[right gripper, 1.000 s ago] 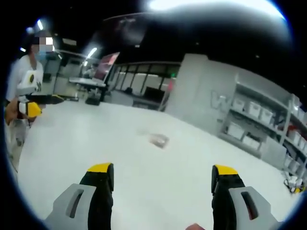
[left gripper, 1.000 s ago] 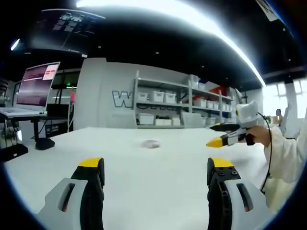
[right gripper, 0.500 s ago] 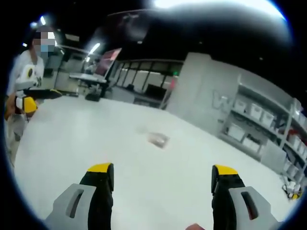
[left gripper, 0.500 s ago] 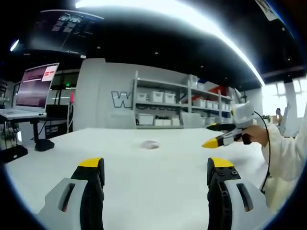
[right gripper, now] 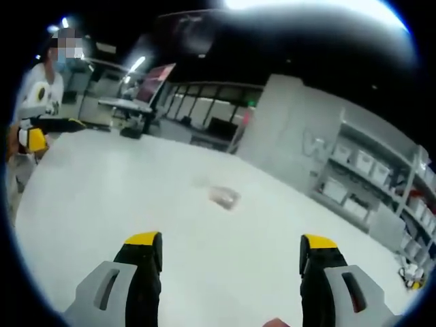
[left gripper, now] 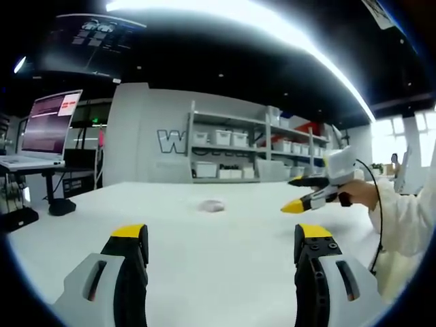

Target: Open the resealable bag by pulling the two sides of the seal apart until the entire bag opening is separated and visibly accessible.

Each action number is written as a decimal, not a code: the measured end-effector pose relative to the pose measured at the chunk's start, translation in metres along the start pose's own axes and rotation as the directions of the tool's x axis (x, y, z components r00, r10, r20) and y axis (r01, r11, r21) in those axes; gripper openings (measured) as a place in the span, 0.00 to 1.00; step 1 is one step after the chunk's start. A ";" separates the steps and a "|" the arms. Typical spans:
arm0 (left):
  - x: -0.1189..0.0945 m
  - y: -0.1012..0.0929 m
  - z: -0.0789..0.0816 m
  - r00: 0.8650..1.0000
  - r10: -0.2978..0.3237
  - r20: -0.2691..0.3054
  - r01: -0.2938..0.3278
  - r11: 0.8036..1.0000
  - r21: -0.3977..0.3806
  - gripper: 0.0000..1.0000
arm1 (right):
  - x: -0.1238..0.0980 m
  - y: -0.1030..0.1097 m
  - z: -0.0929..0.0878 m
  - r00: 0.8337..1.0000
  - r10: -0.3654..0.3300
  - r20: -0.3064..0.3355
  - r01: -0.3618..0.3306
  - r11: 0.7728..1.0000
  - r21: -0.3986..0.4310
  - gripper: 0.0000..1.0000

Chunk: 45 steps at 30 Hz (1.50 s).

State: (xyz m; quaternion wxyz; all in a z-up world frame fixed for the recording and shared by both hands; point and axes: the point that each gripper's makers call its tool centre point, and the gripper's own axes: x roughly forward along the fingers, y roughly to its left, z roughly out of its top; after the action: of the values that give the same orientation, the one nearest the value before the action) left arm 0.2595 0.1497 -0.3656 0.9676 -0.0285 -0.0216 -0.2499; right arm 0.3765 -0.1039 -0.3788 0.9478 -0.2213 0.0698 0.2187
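Observation:
A small clear resealable bag (left gripper: 214, 205) lies flat on the white table (left gripper: 204, 259), well ahead of both grippers. In the left gripper view my left gripper (left gripper: 221, 240) stands open above the near table, nothing between its yellow-tipped jaws. The right gripper (left gripper: 300, 195) comes in from the right there, held by a hand in a white sleeve, its jaws apart. In the right gripper view the bag (right gripper: 223, 197) sits mid-table, and my right gripper (right gripper: 231, 246) is open and empty. The left gripper (right gripper: 37, 133) shows at the far left, held by the person.
A laptop (left gripper: 44, 129) on a stand sits at the left beyond the table's edge. Shelves with white bins (left gripper: 235, 153) line the back wall. Desks and a monitor (right gripper: 146, 92) stand behind the table in the right gripper view.
The right gripper has drifted left toward the bag in the left gripper view. The right gripper view has swung a little, pushing the person and left gripper further to its left edge.

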 end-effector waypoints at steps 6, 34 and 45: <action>-0.001 0.001 0.001 1.000 0.001 -0.002 -0.001 1.000 0.001 0.87 | 0.006 0.003 0.002 1.000 0.013 0.001 -0.013 1.000 0.003 0.83; 0.007 -0.002 -0.007 1.000 -0.004 -0.019 0.004 1.000 0.002 0.87 | 0.031 0.011 0.008 1.000 0.025 0.005 -0.024 0.995 -0.102 0.83; 0.007 -0.002 -0.010 1.000 -0.004 -0.025 0.004 1.000 -0.001 0.87 | 0.045 0.009 0.014 1.000 0.017 0.013 -0.016 0.991 -0.134 0.81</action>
State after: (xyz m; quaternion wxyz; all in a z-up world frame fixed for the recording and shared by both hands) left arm 0.2650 0.1437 -0.3746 0.9673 -0.0258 -0.0095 -0.2520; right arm 0.4130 -0.0735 -0.3799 0.9294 -0.2823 0.0503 0.2322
